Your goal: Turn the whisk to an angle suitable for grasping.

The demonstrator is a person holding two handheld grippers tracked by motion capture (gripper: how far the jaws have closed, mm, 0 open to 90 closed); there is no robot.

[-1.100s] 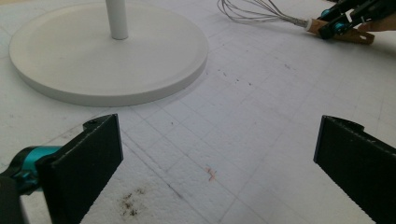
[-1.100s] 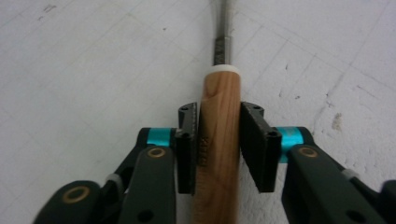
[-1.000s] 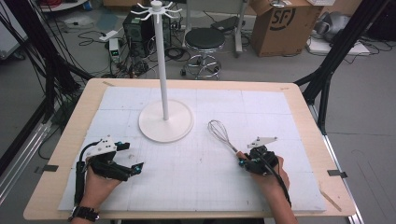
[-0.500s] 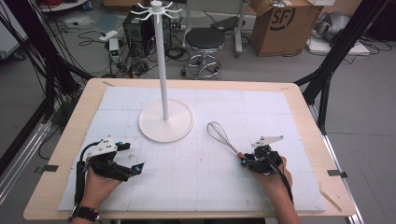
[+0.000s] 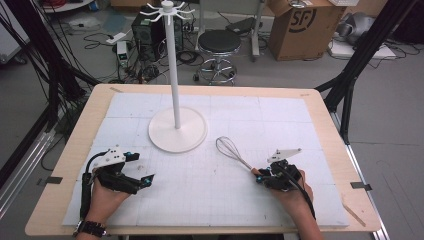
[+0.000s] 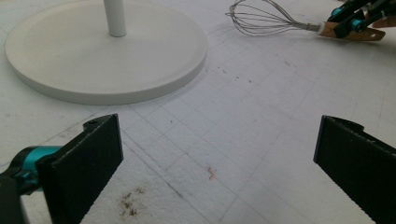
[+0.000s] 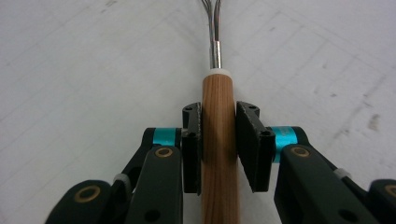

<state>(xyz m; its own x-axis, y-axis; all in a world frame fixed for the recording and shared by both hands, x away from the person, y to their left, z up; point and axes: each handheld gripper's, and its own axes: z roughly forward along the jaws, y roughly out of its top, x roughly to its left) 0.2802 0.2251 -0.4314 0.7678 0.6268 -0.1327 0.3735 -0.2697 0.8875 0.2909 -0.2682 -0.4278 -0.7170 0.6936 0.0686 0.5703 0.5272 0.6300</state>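
**Whisk: grasp made, lift pending**

Whisk [image 5: 235, 153]: lies flat on the table [image 5: 60, 190], lower right of centre in the high view, wire head toward the rack.
Right gripper [image 5: 261, 176]: closed on the wooden handle [image 7: 217, 140], pads pressing both sides.
Left gripper [image 5: 145, 181]: wide open, empty, lower left.
Step, as judged: pick-up; next a clean lift, probably toward the hook rack [image 5: 176, 75].
Obstacle: the rack's round base [image 5: 177, 135], near the wires.
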